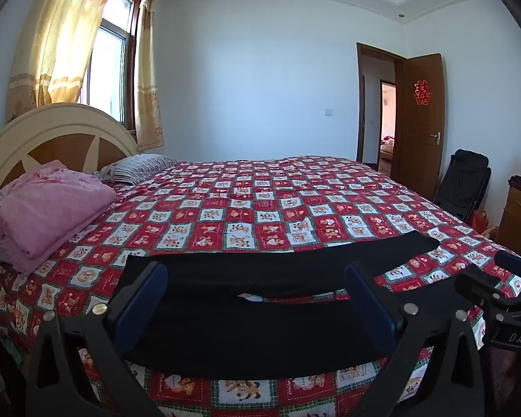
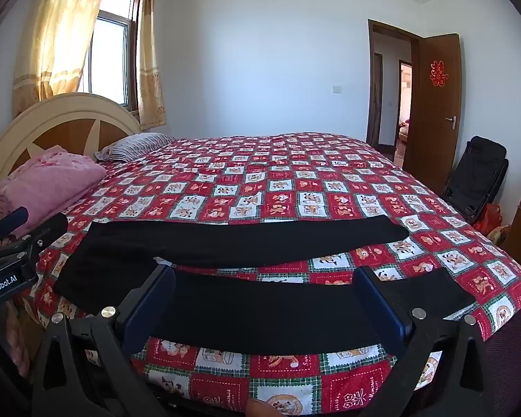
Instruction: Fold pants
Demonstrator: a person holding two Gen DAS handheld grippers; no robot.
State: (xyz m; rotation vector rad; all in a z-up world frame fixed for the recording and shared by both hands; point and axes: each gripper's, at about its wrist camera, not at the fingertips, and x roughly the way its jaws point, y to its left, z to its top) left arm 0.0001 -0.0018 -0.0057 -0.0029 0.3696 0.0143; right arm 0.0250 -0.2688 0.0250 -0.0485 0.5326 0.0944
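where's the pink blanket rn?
The folded pink blanket sits at the left of both wrist views, at the head of the bed against the headboard, beside the striped pillow and up-left of the black pants.

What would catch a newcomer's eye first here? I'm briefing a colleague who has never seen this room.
The black pants lie spread flat along the near edge of the bed, legs apart, on a loud red-and-white bear-print bedspread. Both grippers, the left gripper and the right gripper, hang wide open above them, holding nothing. A folded pink blanket sits by the headboard.
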